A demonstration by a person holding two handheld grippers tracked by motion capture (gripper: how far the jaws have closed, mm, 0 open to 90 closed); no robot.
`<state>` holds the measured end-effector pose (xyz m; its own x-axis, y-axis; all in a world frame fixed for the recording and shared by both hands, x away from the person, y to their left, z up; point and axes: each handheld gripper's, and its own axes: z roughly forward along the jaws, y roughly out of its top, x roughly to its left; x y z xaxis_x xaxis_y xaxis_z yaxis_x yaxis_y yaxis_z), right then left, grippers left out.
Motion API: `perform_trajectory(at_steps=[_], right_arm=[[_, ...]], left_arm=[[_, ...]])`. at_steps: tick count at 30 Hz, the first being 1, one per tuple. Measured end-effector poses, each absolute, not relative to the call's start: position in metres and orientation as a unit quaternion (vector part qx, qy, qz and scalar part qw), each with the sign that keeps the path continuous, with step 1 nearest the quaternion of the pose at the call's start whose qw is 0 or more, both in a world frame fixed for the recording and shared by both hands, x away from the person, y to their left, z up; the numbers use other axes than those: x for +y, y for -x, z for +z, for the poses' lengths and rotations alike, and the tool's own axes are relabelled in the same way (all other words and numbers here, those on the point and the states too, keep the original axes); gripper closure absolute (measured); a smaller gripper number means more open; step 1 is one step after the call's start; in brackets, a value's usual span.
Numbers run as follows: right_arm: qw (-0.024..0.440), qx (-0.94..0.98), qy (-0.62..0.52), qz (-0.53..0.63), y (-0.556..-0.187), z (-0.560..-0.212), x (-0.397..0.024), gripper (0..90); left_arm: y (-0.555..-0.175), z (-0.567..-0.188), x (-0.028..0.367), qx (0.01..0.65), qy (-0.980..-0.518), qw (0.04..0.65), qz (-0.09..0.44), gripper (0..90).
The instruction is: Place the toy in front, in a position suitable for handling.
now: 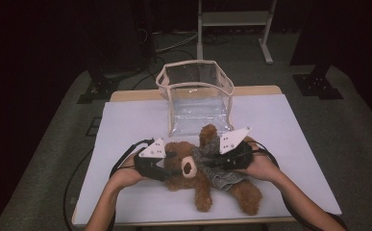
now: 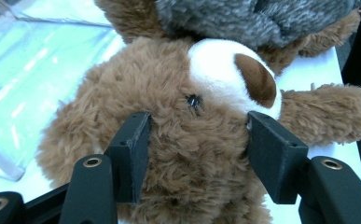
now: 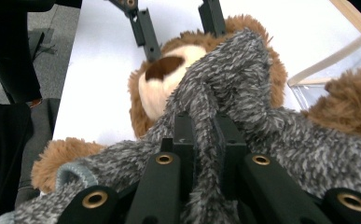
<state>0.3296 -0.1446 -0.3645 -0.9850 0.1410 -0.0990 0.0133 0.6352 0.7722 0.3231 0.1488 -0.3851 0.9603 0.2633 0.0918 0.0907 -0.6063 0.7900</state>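
High view: a fluffy brown plush teddy bear (image 1: 198,175) lies on its back on the white table (image 1: 126,125), head toward the left gripper (image 1: 167,166), legs toward the person's edge; right gripper (image 1: 217,161) at its chest.

Left gripper view: jaws clamp the head from both sides (fur dented).

Right gripper view: jaws pinch a fold of the bear's fuzzy grey knit sweater (image 3: 243,93), bunched toward the head.

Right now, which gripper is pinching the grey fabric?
The right gripper, jaws nearly shut on the grey fabric; the left gripper instead straddles the teddy bear's head.
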Motion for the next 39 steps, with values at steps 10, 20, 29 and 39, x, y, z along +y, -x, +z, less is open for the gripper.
perform_trajectory(at_steps=[10,20,29,39], right_arm=[[0.102,0.879,-0.114,0.451,-0.316,-0.370,-0.216,81.0],[0.106,0.864,-0.132,0.474,-0.281,-0.386,-0.234,80.8],[0.125,0.864,-0.128,0.471,-0.299,-0.388,-0.220,81.1],[0.122,0.860,-0.157,0.469,-0.350,-0.383,-0.222,81.0]], left_arm=[[-0.320,-0.383,0.147,0.085,-0.898,0.418,0.107,29.9],[-0.321,-0.386,0.146,0.092,-0.900,0.415,0.097,37.9],[-0.320,-0.387,0.145,0.091,-0.904,0.405,0.101,36.3],[-0.323,-0.386,0.141,0.103,-0.904,0.404,0.096,35.4]])
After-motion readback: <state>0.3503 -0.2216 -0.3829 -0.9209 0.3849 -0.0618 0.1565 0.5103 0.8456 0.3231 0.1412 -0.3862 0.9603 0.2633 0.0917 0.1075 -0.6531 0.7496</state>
